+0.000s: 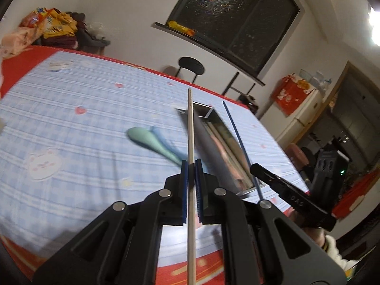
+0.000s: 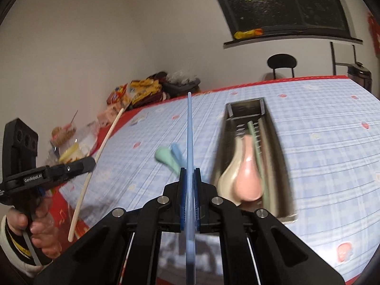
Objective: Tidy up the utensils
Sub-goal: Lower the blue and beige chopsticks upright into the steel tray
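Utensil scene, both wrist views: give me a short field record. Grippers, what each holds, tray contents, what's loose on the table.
left gripper: shut on beige chopstick
right gripper: shut on blue chopstick
metal tray: on the checked tablecloth, holds pink spoon, cream spoon, a green stick-like utensil
loose on cloth: green spoon, light blue spoon, side by side left of tray

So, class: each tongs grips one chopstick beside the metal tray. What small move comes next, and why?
Probably carry the right tongs with the blue chopstick over the metal tray and lower it in lengthwise: spoons and chopsticks already lie there.
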